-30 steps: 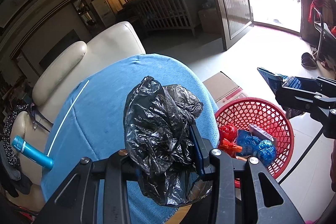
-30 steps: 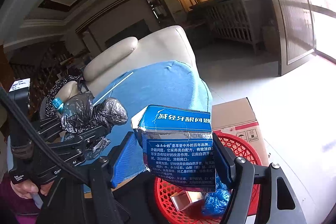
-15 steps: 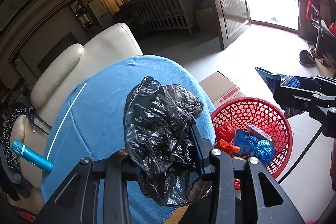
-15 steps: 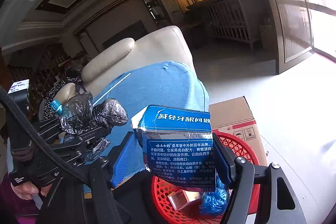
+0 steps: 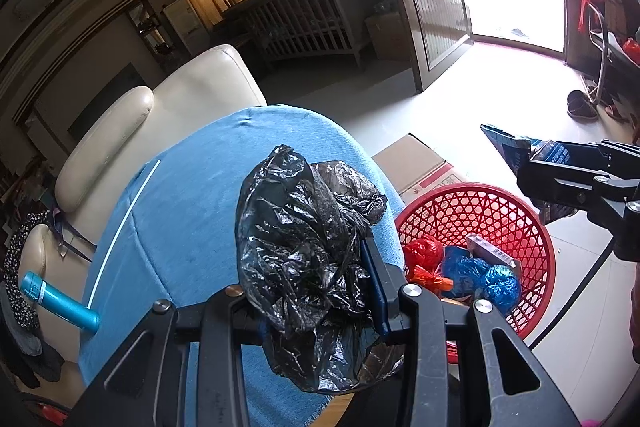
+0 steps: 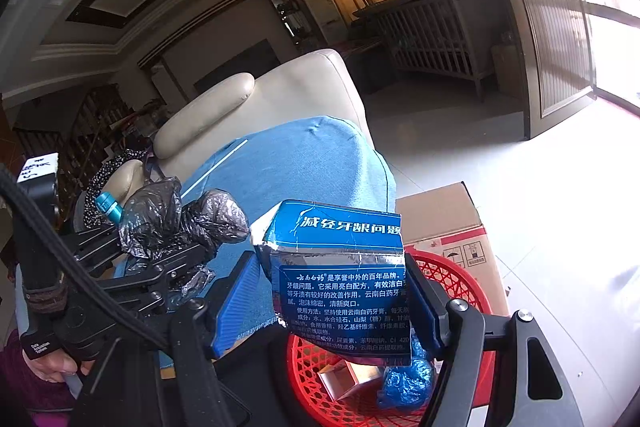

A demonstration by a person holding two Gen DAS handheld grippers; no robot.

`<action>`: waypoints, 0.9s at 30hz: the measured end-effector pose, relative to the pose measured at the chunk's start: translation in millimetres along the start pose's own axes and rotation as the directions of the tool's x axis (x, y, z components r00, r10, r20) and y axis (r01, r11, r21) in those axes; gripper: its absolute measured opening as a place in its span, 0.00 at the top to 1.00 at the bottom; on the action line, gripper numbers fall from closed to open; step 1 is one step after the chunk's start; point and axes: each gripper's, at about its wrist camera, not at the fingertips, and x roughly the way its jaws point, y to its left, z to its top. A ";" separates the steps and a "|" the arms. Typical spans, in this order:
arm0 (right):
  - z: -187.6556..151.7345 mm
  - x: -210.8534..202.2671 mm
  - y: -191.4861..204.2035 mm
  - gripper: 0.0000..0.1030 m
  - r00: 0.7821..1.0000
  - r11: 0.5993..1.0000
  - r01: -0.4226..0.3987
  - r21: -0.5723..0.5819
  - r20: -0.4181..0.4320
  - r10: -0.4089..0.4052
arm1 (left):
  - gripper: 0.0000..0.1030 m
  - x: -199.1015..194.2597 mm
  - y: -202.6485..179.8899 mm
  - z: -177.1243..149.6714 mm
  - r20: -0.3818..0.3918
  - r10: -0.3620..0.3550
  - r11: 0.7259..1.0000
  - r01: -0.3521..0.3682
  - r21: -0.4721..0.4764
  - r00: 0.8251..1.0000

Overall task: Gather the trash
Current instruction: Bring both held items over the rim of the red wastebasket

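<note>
My left gripper point(image 5: 316, 291) is shut on a crumpled black plastic bag point(image 5: 304, 247), held above the blue-covered table point(image 5: 192, 211); the bag also shows in the right wrist view point(image 6: 176, 219). My right gripper point(image 6: 332, 303) holds a blue toothpaste box point(image 6: 344, 283) over the red mesh basket point(image 6: 452, 275). Its left pad stands slightly off the box. The basket point(image 5: 500, 211) sits on the floor right of the table and holds red and blue wads and a small box. The right gripper with its box shows at the right in the left wrist view point(image 5: 560, 171).
A cardboard box point(image 5: 420, 167) lies on the floor behind the basket. A cream leather armchair point(image 5: 160, 115) stands beyond the table. A teal bottle point(image 5: 56, 299) and a white stick point(image 5: 124, 227) lie at the table's left. A crib and open door are at the back.
Both grippers keep their holds and have barely moved. The views shifted slightly, with the basket a little closer under the right gripper.
</note>
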 end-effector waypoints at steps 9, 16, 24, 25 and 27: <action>0.2 0.5 -3.2 0.29 1.000 1.000 0.003 0.016 -0.007 -0.003 | 0.61 3.3 -4.2 1.4 -0.010 -0.004 1.000 0.004 0.012 1.000; 0.3 2.0 -5.8 0.29 1.000 1.000 0.005 0.027 -0.012 -0.005 | 0.61 5.0 -5.5 2.0 -0.019 -0.009 1.000 0.009 0.021 1.000; -0.8 3.3 -10.7 0.29 1.000 0.999 0.008 0.044 -0.018 -0.008 | 0.61 8.8 -7.3 4.3 -0.029 -0.016 0.999 0.017 0.032 0.999; -1.1 3.6 -11.4 0.29 1.000 0.999 0.009 0.045 -0.019 -0.008 | 0.61 9.4 -7.8 4.2 -0.030 -0.017 0.999 0.018 0.034 0.999; -1.3 4.2 -13.6 0.29 1.000 0.999 0.008 0.050 -0.020 -0.007 | 0.61 10.6 -8.9 4.4 -0.033 -0.019 0.999 0.020 0.037 0.999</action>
